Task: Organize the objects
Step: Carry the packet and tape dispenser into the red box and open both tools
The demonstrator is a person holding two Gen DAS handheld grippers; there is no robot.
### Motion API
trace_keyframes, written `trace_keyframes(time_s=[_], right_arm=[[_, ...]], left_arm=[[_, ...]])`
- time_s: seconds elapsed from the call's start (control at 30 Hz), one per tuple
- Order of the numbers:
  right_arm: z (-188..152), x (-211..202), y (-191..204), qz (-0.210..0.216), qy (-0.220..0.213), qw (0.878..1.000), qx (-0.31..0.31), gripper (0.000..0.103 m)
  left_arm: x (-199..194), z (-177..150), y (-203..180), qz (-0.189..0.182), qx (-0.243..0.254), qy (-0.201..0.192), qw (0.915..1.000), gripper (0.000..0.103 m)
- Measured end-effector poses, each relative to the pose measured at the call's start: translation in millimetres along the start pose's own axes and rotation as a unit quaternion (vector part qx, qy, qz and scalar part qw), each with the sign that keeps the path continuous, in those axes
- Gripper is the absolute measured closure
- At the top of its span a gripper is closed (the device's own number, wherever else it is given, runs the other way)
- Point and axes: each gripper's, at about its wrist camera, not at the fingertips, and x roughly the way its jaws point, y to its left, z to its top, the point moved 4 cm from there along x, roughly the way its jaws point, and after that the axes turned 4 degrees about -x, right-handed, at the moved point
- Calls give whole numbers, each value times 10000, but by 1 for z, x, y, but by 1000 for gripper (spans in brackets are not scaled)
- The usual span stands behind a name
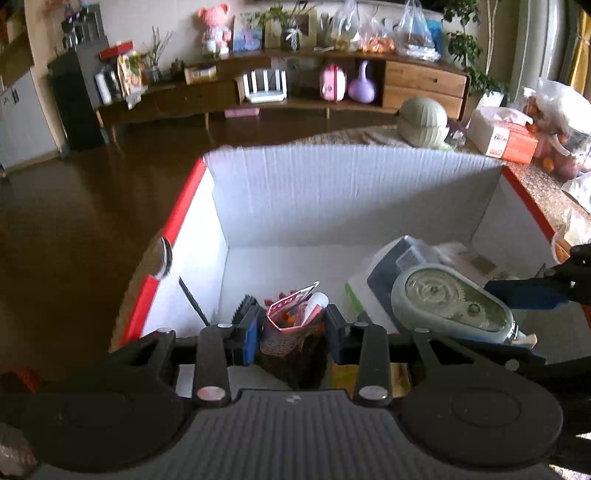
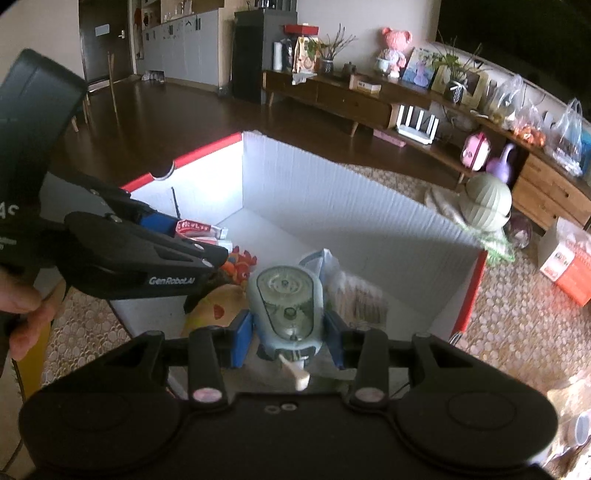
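Dark wooden floor stretches behind the scene, with a long low sideboard (image 1: 280, 92) against the far wall carrying a pink plush toy (image 1: 214, 27), framed pictures and plastic bags. On the patterned desk (image 2: 509, 317) stands a white corrugated box (image 1: 347, 192) with red edges, open at the top. At its left wall a metal spoon (image 1: 163, 256) leans on the rim and a thin black stick (image 1: 192, 301) stands inside. Just right of that, the left gripper (image 1: 290, 326) hangs over the box's near left part, its blue-padded fingers (image 1: 245, 332) closed narrowly on a red-and-white packet (image 1: 291, 308) with a white tube beside it. Below it, in the right wrist view, orange toys (image 2: 240, 267) and a yellowish item lie on the box floor. Further right, the right gripper (image 2: 290, 332) holds a pale blue correction tape dispenser (image 2: 286, 302), clear-faced with gears showing, pinched between its fingers (image 2: 242, 338) above the box's near right part, where a blue-grey item and plastic-wrapped things lie. Beyond the box to the right sit a green ribbed container (image 1: 423, 122) and an orange-and-white tissue pack (image 1: 506, 138) on the desk.
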Motion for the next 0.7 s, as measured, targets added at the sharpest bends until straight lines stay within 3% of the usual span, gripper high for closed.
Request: trace_keyframes(time_s=[0.33, 0.5, 0.53, 0.63, 0.7], right_arm=[[-2, 2, -4, 40, 30, 9998, 187, 60], [-1, -2, -2, 34, 32, 9998, 176, 49], [-2, -3, -1, 18, 13, 9999, 143, 48], [-1, -6, 0, -41, -15, 9999, 96, 43], [-3, -9, -2, -36, -32, 9999, 126, 43]], left_arm=[[10, -9, 3, 90, -88, 216, 9997, 66], [8, -10, 4, 64, -186, 191, 9996, 65], [8, -10, 3, 59, -191, 197, 9996, 64], [5, -12, 3, 207, -186, 125, 9995, 46], [1, -13, 2, 220, -191, 73, 9995, 44]])
